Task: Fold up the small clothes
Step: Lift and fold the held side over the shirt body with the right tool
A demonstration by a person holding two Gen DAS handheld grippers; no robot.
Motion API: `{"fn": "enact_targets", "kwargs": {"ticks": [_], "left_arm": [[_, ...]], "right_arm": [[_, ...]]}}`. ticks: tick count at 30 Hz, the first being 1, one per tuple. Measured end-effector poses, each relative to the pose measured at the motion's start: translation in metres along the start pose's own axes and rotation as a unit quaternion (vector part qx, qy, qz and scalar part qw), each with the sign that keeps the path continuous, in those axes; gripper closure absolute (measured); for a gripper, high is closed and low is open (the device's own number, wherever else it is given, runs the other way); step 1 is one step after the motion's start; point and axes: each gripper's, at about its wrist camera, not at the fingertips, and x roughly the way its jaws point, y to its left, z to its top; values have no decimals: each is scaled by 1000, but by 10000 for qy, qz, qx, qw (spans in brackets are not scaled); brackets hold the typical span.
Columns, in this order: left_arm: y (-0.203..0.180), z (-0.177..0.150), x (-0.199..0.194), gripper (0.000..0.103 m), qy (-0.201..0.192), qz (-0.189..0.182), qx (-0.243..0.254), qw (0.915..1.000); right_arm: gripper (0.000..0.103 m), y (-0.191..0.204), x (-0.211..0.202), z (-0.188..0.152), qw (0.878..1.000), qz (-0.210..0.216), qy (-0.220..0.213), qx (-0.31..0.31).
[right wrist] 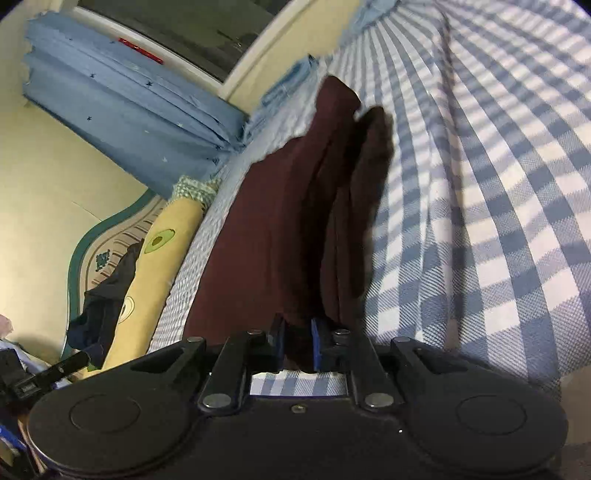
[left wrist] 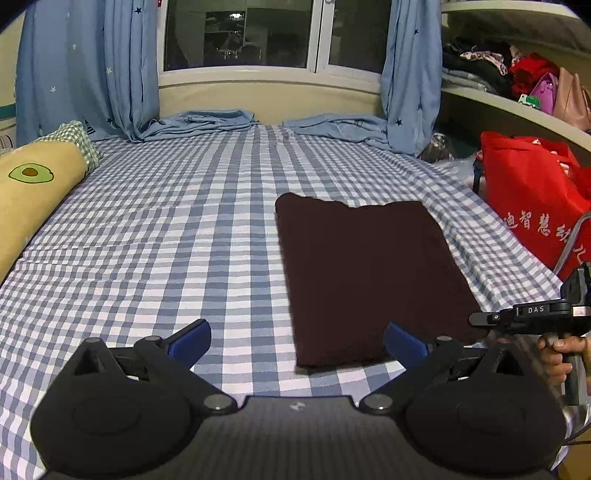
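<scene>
On the checked bed sheet [left wrist: 166, 240], the folded maroon garment [left wrist: 369, 280] lies lengthwise toward the window [left wrist: 240, 33]

The left gripper [left wrist: 297, 345] is hovering low over the checked bedsheet [left wrist: 166, 240], its blue-padded fingers [left wrist: 190, 341] spread wide with nothing between them. A dark maroon cloth [left wrist: 369, 273] is lying flat as a folded rectangle on the sheet, its near corner sitting just beside the right-hand finger. At the right edge, a hand [left wrist: 561, 354] is gripping the handle of the right gripper [left wrist: 532, 317]. A yellow avocado pillow [left wrist: 33, 192] is resting along the left side, and a red bag [left wrist: 528, 199] is standing beside the bed.
</scene>
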Motion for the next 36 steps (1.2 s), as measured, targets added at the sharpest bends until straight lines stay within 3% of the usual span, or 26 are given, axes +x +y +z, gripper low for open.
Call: {"fn": "enact_targets", "kwargs": {"ticks": [1,3,5,9,11,14,19,20,21,24,28,30,33,36], "left_arm": [[-1,0,0,1,-18,5,15,10000],[0,-1,-3,1,-54,23,43,10000],[1,-2,-4,1,-66,21,18,10000],[1,-1,-6,1,-135,70,-125,9998],[1,-1,-10,1,-205,112,-150,9996],[-2,-2,-14,1,-211,99,-39,9997],[-6,-2,-19,1,-245,223,125,9994],[-6,-2,-20,1,-250,216,112,9994],[-5,-2,-21,1,-257,218,96,9994],[-4,-2,-21,1,-271,251,62,9993],[-5,-4,-20,1,-234,222,98,9994],[-7,-4,-19,1,-223,216,127,9994],[-9,-3,-22,1,-267,161,159,9994],[-8,-3,-22,1,-285,173,128,9994]], "right_arm": [[85,1,-4,-2,10000,8,-1,41],[68,4,-15,7,9997,150,-140,104],[62,11,-25,20,9988,188,-455,34],[41,18,-23,53,9956,-217,-891,177],[36,19,-11,64,9941,-594,-889,156],[36,30,16,72,9924,-970,-740,-155],[36,39,57,66,9915,-1156,-464,-378],[45,41,63,66,9883,-1342,-508,-520],[68,42,64,66,9856,-1495,-500,-608],[81,21,52,62,9928,-1001,-660,-55],[83,-20,37,51,9884,-102,-1010,1130],[84,-32,40,47,9840,-34,-1026,1457],[80,-33,38,48,9837,-38,-1025,1476],[73,-24,24,56,9768,33,-1466,1558]]}}
